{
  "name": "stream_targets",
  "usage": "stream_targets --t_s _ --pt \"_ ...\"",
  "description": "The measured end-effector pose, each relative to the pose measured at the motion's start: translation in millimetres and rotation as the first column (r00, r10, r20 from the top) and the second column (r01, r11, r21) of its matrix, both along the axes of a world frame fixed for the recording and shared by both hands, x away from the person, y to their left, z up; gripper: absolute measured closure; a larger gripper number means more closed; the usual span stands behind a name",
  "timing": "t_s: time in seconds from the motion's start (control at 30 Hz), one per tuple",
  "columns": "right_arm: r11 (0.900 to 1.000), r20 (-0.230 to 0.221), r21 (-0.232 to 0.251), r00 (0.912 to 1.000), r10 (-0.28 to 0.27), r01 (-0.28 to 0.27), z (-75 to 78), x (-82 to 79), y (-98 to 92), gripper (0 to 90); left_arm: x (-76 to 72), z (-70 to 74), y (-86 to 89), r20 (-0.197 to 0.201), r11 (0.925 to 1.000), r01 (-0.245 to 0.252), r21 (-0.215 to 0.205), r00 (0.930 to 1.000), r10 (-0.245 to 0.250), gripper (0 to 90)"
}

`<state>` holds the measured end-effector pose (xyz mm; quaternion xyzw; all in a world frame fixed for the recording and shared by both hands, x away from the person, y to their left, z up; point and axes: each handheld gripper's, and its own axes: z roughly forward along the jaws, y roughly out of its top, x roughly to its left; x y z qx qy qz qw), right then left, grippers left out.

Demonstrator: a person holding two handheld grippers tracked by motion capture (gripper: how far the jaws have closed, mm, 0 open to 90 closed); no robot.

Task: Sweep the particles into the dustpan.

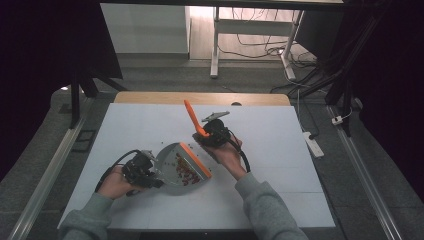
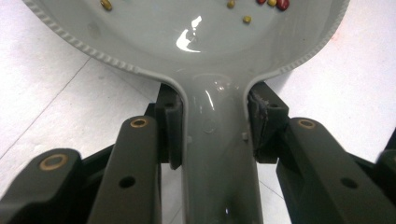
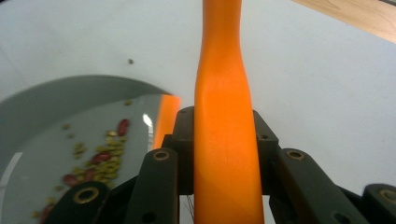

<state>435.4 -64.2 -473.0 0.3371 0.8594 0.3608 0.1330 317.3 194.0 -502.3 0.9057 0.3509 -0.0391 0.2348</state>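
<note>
While no writing is legible, left gripper (image 2: pixel 215 135) jaws pinch the grey dustpan (image 2: pixel 205 46) handle; right gripper (image 3: pixel 224 144) jaws pinch the orange brush handle (image 3: pixel 223 93).

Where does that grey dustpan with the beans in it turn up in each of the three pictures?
High view: the grey dustpan lies low and left of centre on the white table, its handle in the left gripper.
Left gripper view: its pan spans the top, its handle runs down between the fingers.
Right gripper view: lower left, beside the orange handle.
Shared landmark: the red and yellow beans.
</note>
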Motion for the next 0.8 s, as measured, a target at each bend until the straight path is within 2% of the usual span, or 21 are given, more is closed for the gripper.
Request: stream_targets --t_s 0.13,0.33,0.47,0.7,0.8 --pt "1.0 0.002 -0.014 1.0 0.006 -0.006 -6.1 12.9 4.7 71.0 -0.4 -0.1 1.1 -0.003 1.0 -0.004 0.0 1.0 0.004 61.6" --pt "0.998 -0.002 -0.061 1.0 0.009 -0.01 -15.7 32.8 18.7 71.1 0.4 -0.9 2.1 -0.008 1.0 -0.002 0.001 1.0 0.002 61.6" --pt "0.995 -0.016 -0.092 0.9996 0.025 -0.026 -20.8 38.4 28.9 71.1 1.0 -1.3 2.8 -0.009 1.0 -0.001 0.0 1.0 0.001 61.6" --pt "0.988 -0.031 -0.118 0.9945 0.1 -0.103 -24.0 26.3 51.1 71.2 1.8 -2.1 2.6 -0.01 1.0 -0.001 0.004 0.9999 0.001 61.7" --pt "0.984 -0.055 -0.108 0.9894 0.135 -0.14 -23.6 17.3 55.8 71.2 1.9 -2.8 2.0 -0.013 1.0 -0.001 0.005 0.9999 0.001 61.6"
